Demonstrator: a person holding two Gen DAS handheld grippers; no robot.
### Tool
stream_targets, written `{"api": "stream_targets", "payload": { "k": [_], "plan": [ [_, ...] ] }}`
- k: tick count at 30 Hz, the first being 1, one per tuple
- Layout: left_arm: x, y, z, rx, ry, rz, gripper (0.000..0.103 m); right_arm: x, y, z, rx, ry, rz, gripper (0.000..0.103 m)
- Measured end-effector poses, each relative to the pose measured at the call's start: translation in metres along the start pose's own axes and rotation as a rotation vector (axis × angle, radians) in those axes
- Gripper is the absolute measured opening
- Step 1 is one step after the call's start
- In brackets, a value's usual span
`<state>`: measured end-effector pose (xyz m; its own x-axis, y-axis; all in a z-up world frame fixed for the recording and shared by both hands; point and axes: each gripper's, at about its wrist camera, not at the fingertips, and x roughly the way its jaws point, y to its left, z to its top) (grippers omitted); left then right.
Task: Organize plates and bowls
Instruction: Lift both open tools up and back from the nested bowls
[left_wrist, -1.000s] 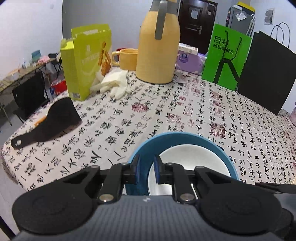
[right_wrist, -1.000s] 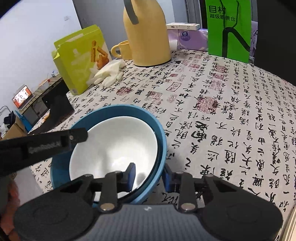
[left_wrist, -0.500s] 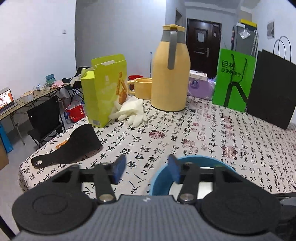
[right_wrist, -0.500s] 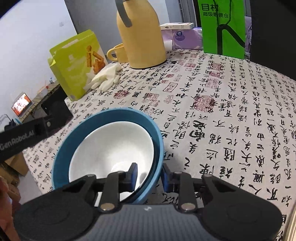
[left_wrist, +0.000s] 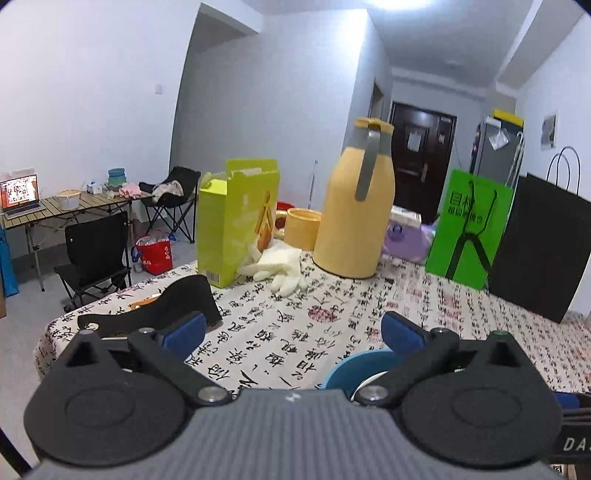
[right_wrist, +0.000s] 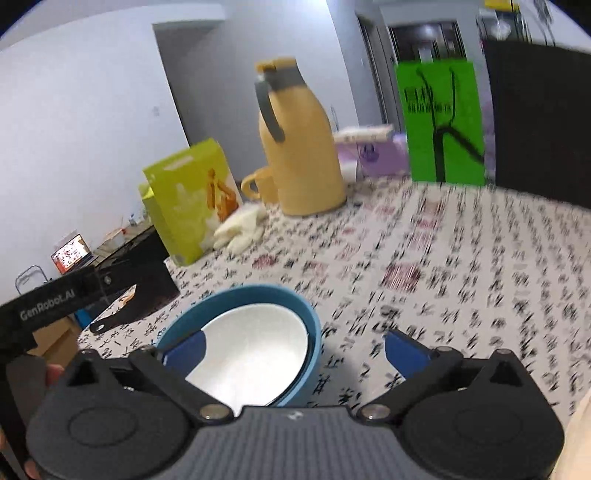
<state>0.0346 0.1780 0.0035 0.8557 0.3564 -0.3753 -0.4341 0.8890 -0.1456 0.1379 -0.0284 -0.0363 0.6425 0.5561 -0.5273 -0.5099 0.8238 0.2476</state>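
A blue bowl (right_wrist: 258, 295) with a white bowl (right_wrist: 255, 343) nested inside it stands on the calligraphy-print tablecloth (right_wrist: 424, 280). My right gripper (right_wrist: 295, 349) is just behind it, jaws opening wide. One finger (right_wrist: 184, 349) hangs over the bowls, the other stands outside the rim, and neither pad touches. In the left wrist view only a slice of the blue bowl (left_wrist: 351, 369) shows, low and right, behind the gripper's body. My left gripper (left_wrist: 293, 330) is above it, jaws opening, nothing between them.
At the back stand a yellow jug (left_wrist: 354, 214), a yellow mug (left_wrist: 301, 230), a lime box (left_wrist: 232, 221), white gloves (left_wrist: 280, 267), a green bag (left_wrist: 467, 229) and a black bag (left_wrist: 543, 247). A black flat tool (left_wrist: 166, 306) lies at the table's left edge.
Both grippers let go of the blue bowl's rim and spread wide. Both drew back and tilted up, so the bowls sit lower in each view.
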Motion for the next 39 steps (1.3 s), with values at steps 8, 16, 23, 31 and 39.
{"api": "stream_targets", "payload": {
  "k": [8, 16, 23, 31, 39],
  "plan": [
    [-0.024, -0.004, -0.007, 0.017, -0.075, -0.015, 0.103, -0.029, -0.002, -0.007, -0.035, -0.096, -0.018, 0.103],
    [-0.053, -0.011, -0.018, 0.067, -0.141, -0.05, 0.103, -0.063, -0.005, -0.02, -0.068, -0.18, -0.03, 0.103],
    [-0.071, -0.012, -0.027, 0.069, -0.154, -0.08, 0.103, -0.09, -0.012, -0.033, -0.081, -0.234, -0.044, 0.103],
    [-0.084, -0.017, -0.037, 0.08, -0.151, -0.096, 0.103, -0.112, -0.03, -0.041, -0.05, -0.274, -0.063, 0.103],
    [-0.095, -0.031, -0.04, 0.096, -0.165, -0.121, 0.103, -0.134, -0.052, -0.053, -0.026, -0.333, -0.089, 0.103]
  ]
}}
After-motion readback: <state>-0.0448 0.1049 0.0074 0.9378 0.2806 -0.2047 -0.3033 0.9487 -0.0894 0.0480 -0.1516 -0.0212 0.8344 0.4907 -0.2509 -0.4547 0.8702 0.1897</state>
